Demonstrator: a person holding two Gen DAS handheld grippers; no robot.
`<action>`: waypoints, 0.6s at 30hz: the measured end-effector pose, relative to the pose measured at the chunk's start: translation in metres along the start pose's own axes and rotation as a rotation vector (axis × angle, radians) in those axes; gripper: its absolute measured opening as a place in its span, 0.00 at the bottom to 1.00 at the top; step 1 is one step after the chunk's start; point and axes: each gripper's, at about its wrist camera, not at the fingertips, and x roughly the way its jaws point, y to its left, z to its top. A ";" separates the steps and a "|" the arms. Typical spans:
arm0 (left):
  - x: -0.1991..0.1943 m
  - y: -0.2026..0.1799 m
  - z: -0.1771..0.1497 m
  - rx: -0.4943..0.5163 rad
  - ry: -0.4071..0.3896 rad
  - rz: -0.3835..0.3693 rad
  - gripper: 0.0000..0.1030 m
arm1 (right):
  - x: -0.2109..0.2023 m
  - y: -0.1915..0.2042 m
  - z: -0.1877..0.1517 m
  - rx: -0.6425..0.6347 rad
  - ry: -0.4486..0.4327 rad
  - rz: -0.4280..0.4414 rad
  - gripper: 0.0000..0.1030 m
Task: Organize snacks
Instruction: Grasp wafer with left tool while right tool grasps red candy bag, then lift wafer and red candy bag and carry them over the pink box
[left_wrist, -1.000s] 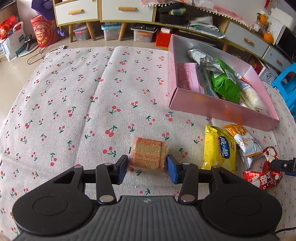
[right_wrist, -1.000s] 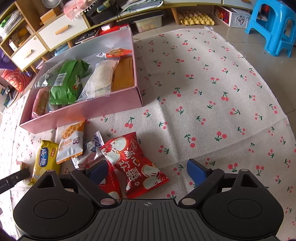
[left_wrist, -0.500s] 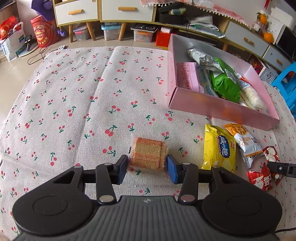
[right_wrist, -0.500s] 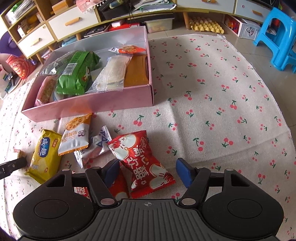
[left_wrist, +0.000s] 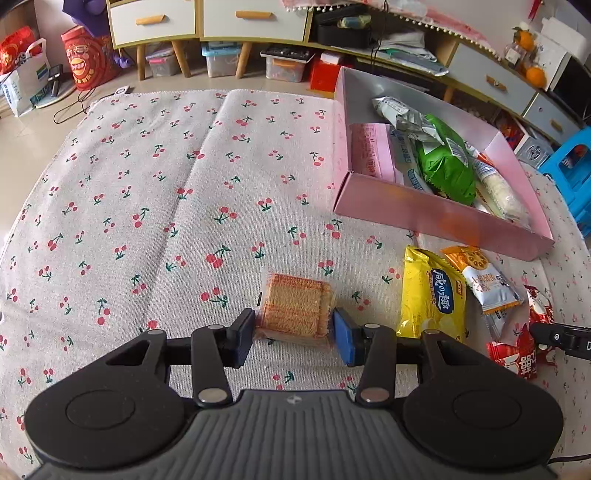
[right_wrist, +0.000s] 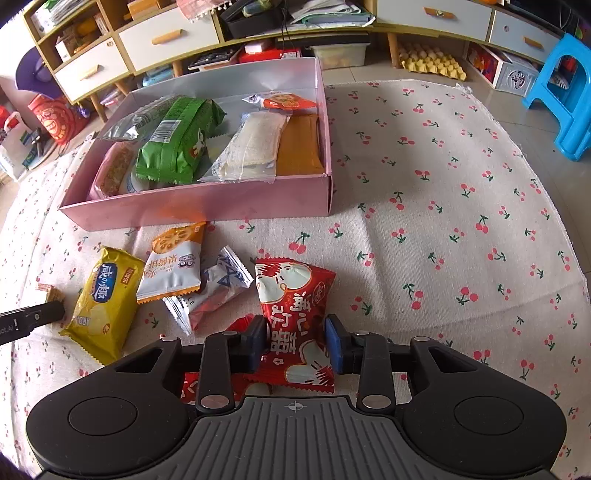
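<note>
My left gripper (left_wrist: 293, 336) is shut on a clear-wrapped wafer biscuit pack (left_wrist: 293, 310) that rests on the cherry-print cloth. My right gripper (right_wrist: 295, 345) has closed onto a red snack packet (right_wrist: 293, 314) lying on the cloth; both pads touch its sides. A pink box (right_wrist: 207, 206) with several snacks inside, a green bag (right_wrist: 177, 140) among them, stands beyond; it also shows in the left wrist view (left_wrist: 443, 218). Loose on the cloth lie a yellow packet (right_wrist: 103, 299), an orange-and-white packet (right_wrist: 173, 266) and a clear blue-printed packet (right_wrist: 210, 291).
A second red packet (right_wrist: 192, 387) lies partly under my right gripper. Cabinets with drawers (right_wrist: 166, 37) and storage bins line the far side. A blue plastic stool (right_wrist: 569, 96) stands at the right off the cloth. The cloth (left_wrist: 147, 184) spreads left of the box.
My right gripper moved forward over the red packet and its jaws narrowed from wide open to gripping it. My left gripper has stayed shut on the wafer pack.
</note>
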 end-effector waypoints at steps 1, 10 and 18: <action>0.000 0.000 0.000 -0.002 0.001 -0.002 0.41 | -0.001 0.000 0.000 0.001 -0.001 0.002 0.31; -0.004 0.000 0.001 -0.021 0.006 -0.026 0.40 | -0.008 -0.005 0.003 0.029 -0.013 0.017 0.30; -0.010 0.001 0.004 -0.040 -0.008 -0.041 0.40 | -0.014 -0.011 0.007 0.071 -0.021 0.043 0.30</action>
